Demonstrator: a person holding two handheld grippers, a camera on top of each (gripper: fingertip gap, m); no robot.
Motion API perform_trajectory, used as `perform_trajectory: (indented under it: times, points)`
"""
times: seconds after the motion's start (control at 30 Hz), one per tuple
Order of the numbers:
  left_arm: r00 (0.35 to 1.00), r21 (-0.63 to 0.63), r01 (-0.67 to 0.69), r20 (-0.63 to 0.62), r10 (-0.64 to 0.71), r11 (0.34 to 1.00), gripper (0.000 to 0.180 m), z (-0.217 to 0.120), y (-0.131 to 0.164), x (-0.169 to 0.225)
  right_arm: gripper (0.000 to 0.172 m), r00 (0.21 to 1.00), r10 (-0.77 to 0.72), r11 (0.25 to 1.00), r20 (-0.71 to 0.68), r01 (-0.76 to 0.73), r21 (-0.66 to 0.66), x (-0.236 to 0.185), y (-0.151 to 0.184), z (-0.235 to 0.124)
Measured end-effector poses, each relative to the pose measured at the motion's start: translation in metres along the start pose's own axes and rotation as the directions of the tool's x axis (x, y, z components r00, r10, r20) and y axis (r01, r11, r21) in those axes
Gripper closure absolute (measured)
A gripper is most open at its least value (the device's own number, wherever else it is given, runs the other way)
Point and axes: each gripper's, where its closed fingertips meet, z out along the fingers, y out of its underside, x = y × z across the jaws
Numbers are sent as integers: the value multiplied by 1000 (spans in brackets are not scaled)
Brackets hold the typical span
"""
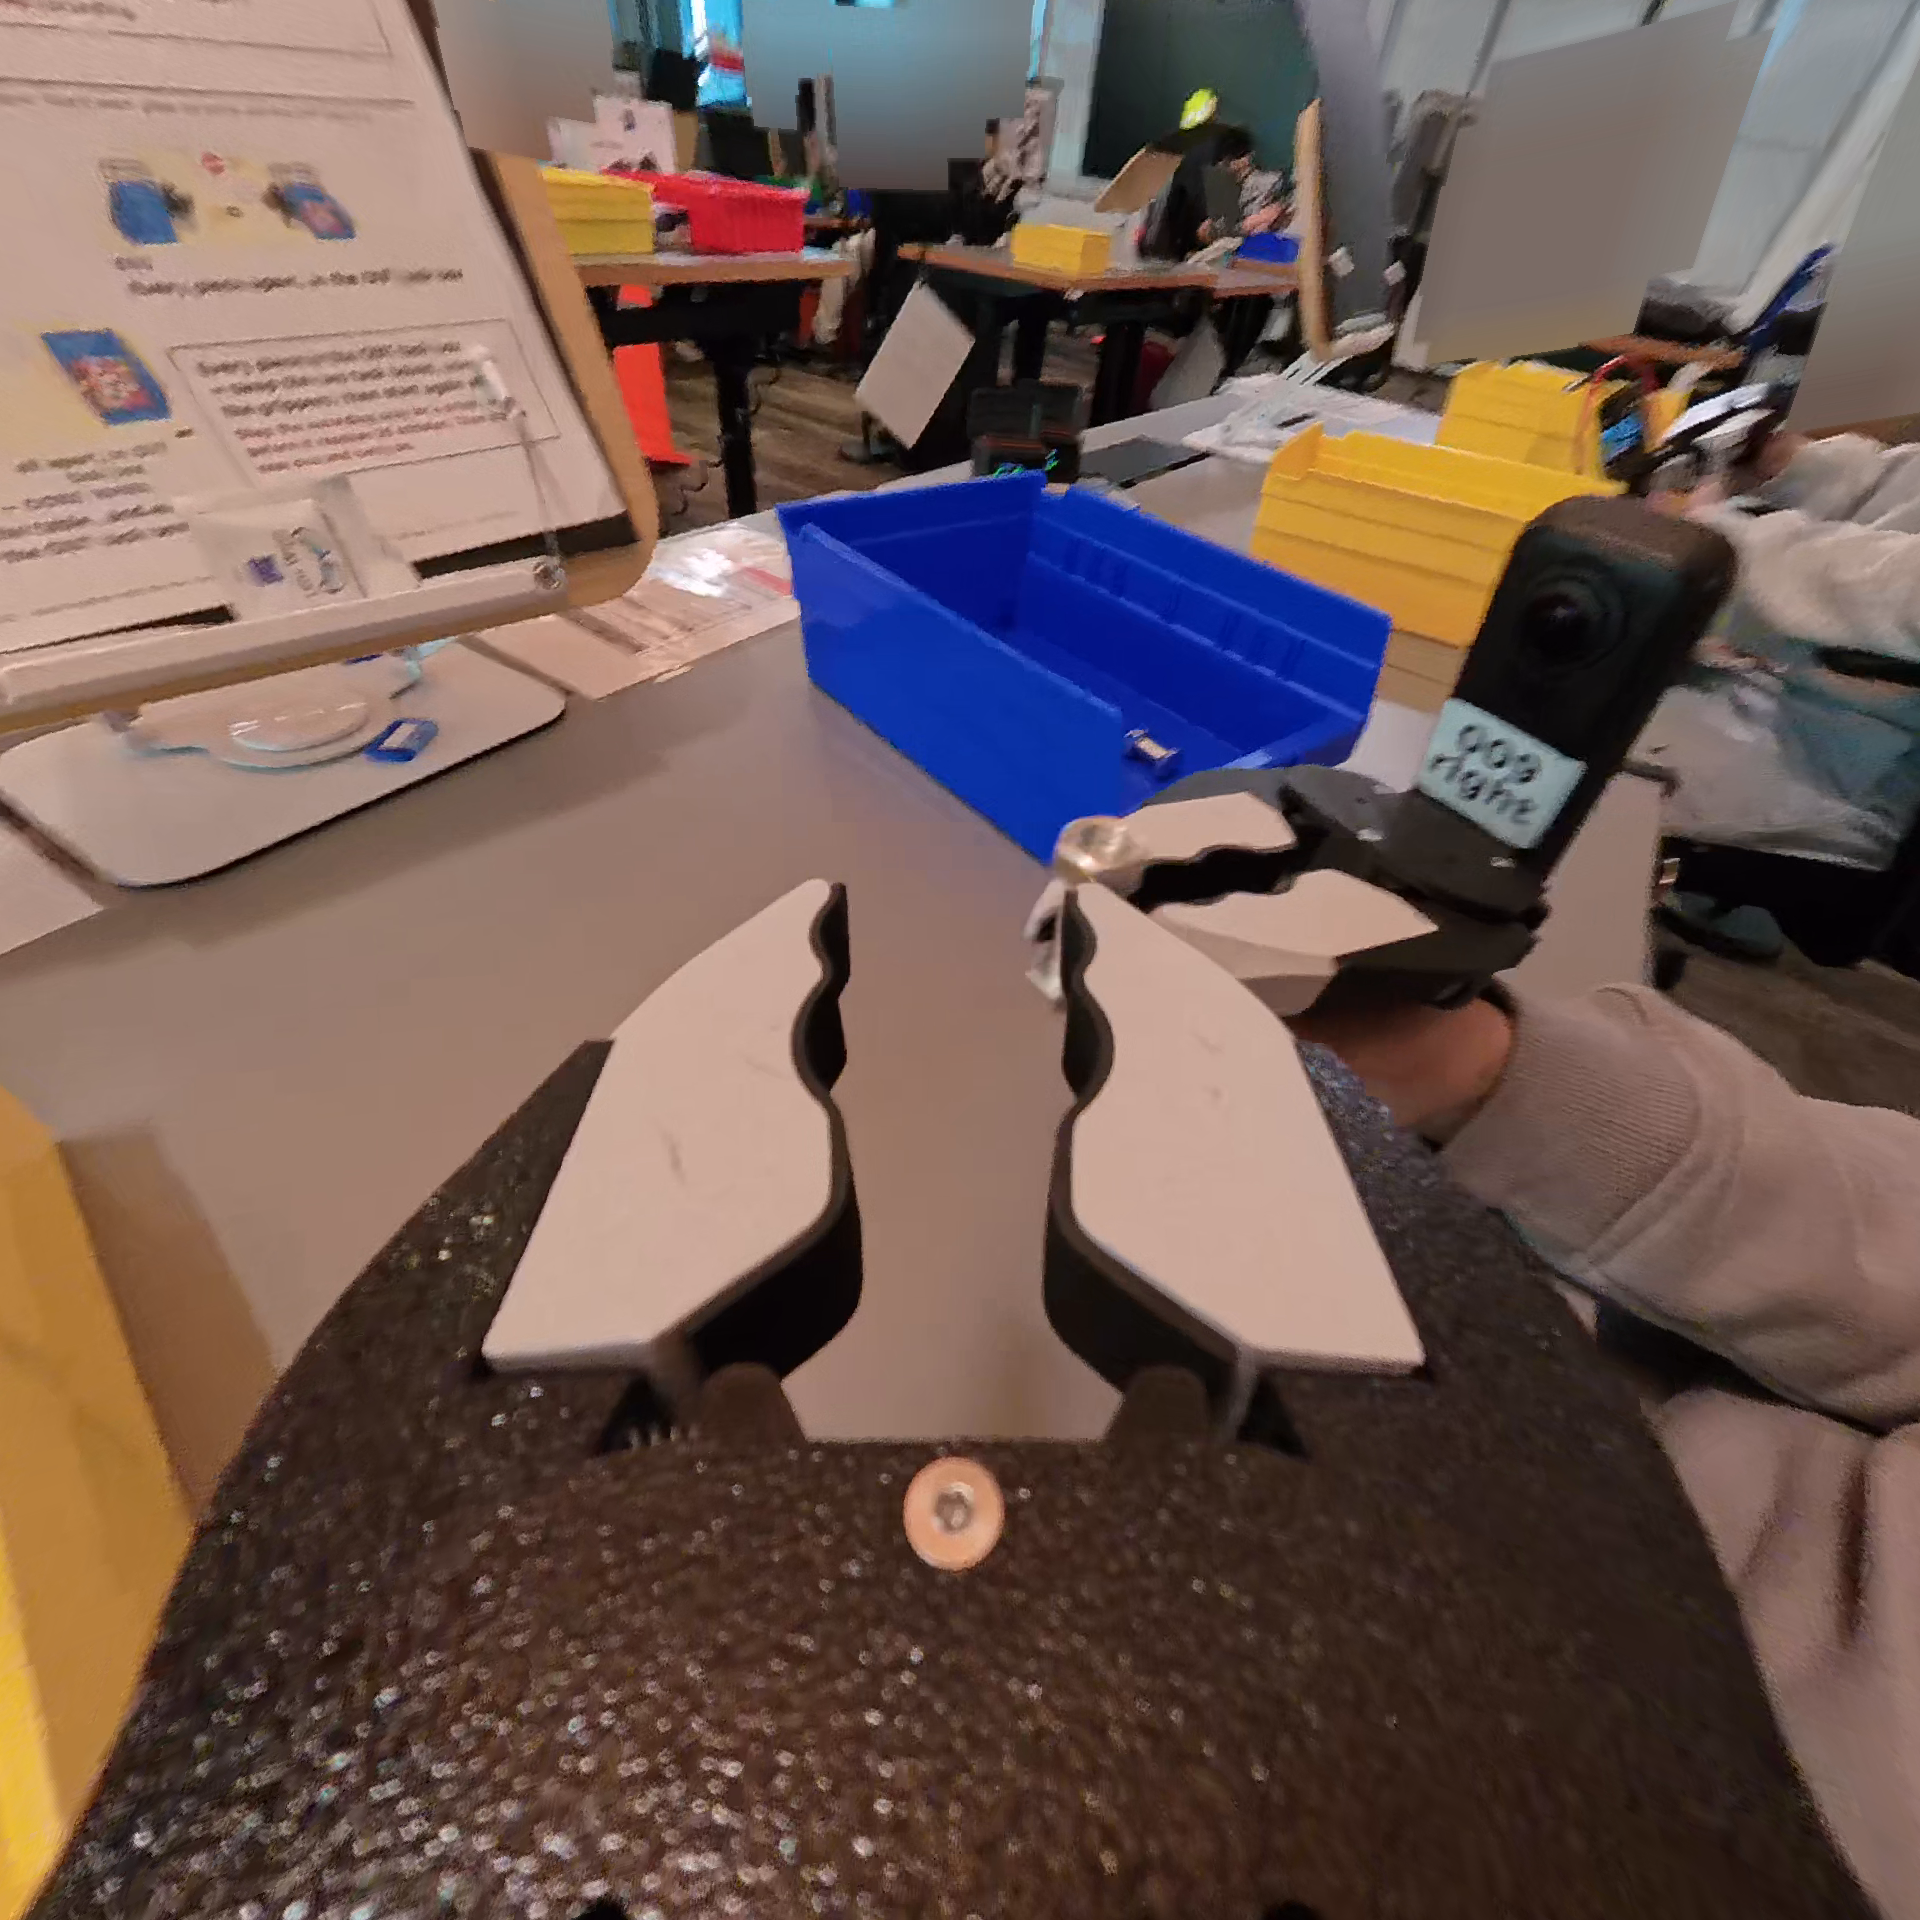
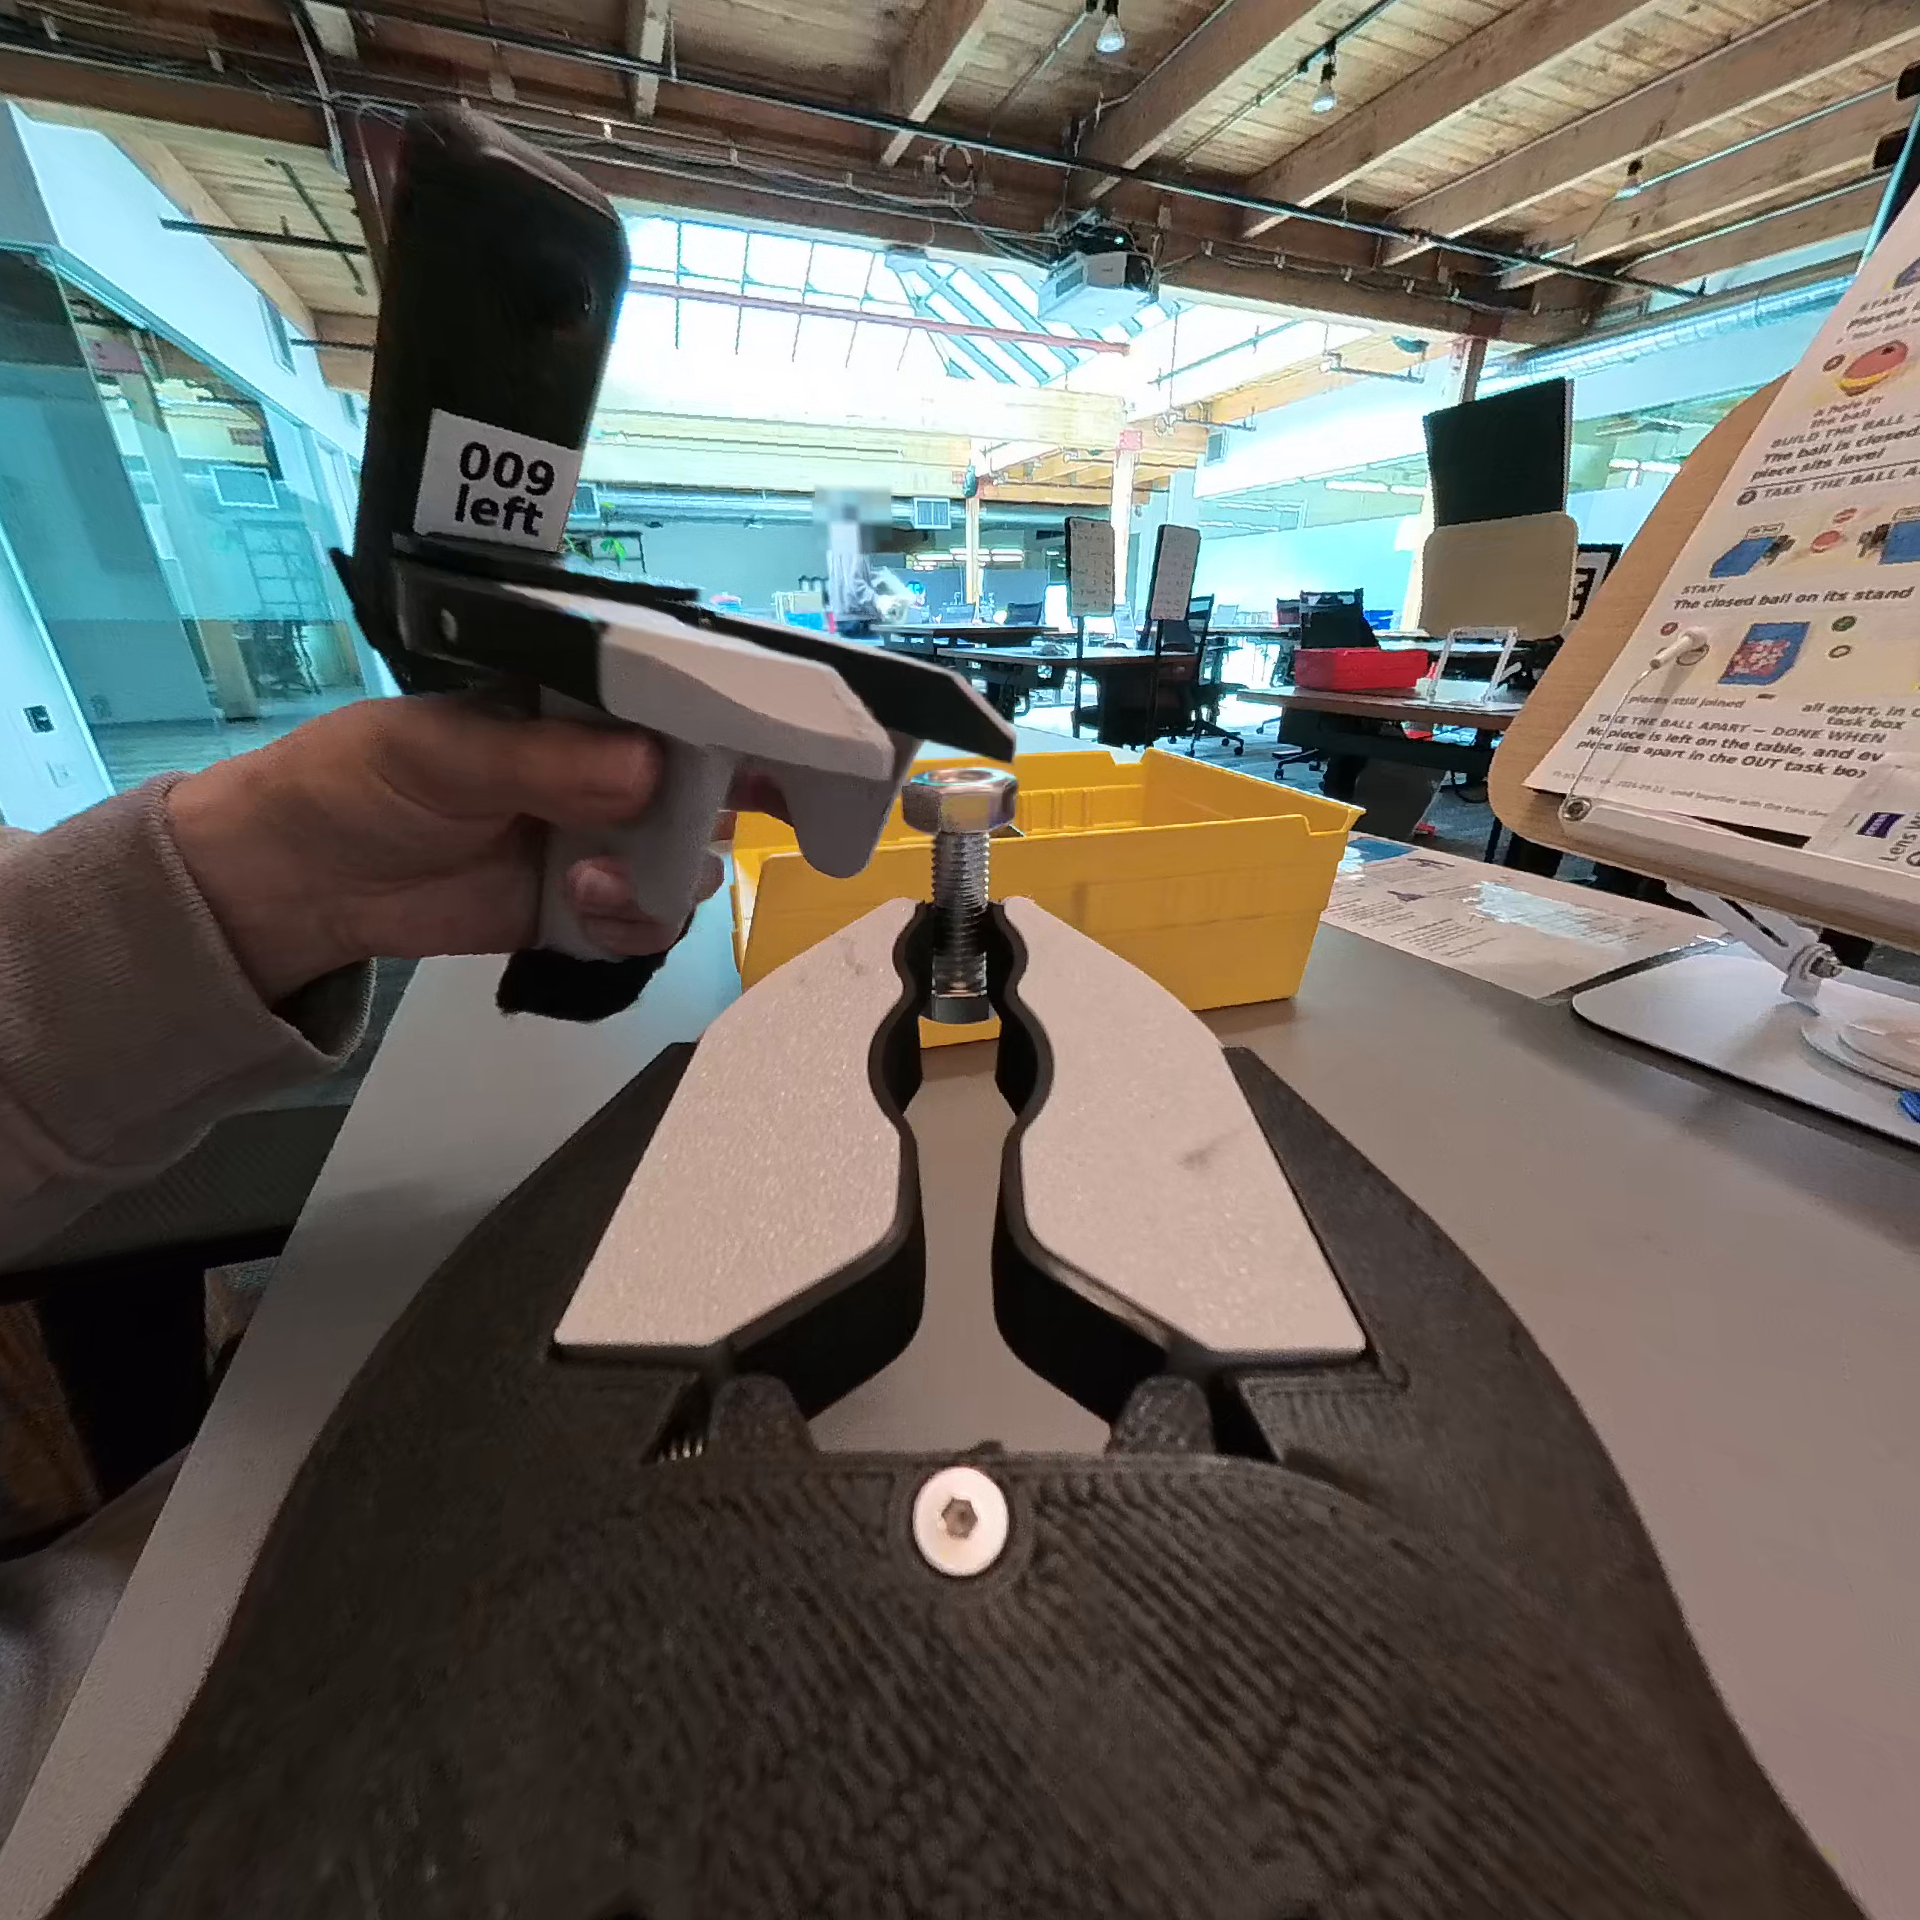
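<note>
**Bolt pinched upright, left tongs spread beside its head**

The right tongs (image 2: 958, 935) pinch a silver threaded steel bolt with a hexagonal head (image 2: 958, 883) by its shank, both black pads pressing the thread. The bolt stands upright, head uppermost, held above the grey surface (image 2: 1558, 1195); a small nut sits at its lower end between the fingertips.

The left tongs (image 1: 951, 935) are spread, with bare grey surface showing between the two fingers. In the left wrist view the bolt head lies just beyond the tip of their right finger (image 1: 1143, 1039); in the right wrist view they hang just beside and above the head, and whether they touch it I cannot tell.

A blue open plastic bin (image 1: 935, 665) stands past the left tongs, towards the surface's far edge, with a small metal piece (image 1: 1148, 750) inside. A yellow plastic bin (image 2: 1143, 894) sits just behind the bolt. A tilted instruction board on a white stand (image 1: 260, 343) occupies one far corner. The stretch of surface between the tongs and the blue bin is open.
</note>
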Motion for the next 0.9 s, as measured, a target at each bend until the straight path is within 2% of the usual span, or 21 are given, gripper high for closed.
perform_trajectory:
  times: [0.1, 0.2, 0.37, 0.47, 0.7, 0.9]
  points:
    - [998, 29, -6, -68, 8, 1000, 139, 7, -5, 16, 163, 1000, -11, 1000, 1, 11, -14, -1, 2, 1]
    - [998, 10, -23, -60, 24, 1000, 138, 17, 0, 18, 163, 1000, -12, 1000, 2, 12, -16, -1, 3, 1]
    - [1000, 15, 13, -3, -13, 1000, 137, 11, 5, 2, 163, 1000, 11, 1000, -11, -11, 2, 2, 0, -1]
    - [994, -5, 21, 107, -21, 1000, 142, 0, 10, -21, 163, 1000, 11, 1000, -6, -11, 12, 2, -2, -1]
    - [999, 40, 9, -43, -7, 999, 132, 13, -1, 10, 163, 999, -31, 999, -21, 30, -30, 2, 4, 1]
    - [999, 22, 43, -7, -43, 999, 131, 15, 6, 0, 163, 999, -31, 999, -26, 30, -41, 2, 5, 2]
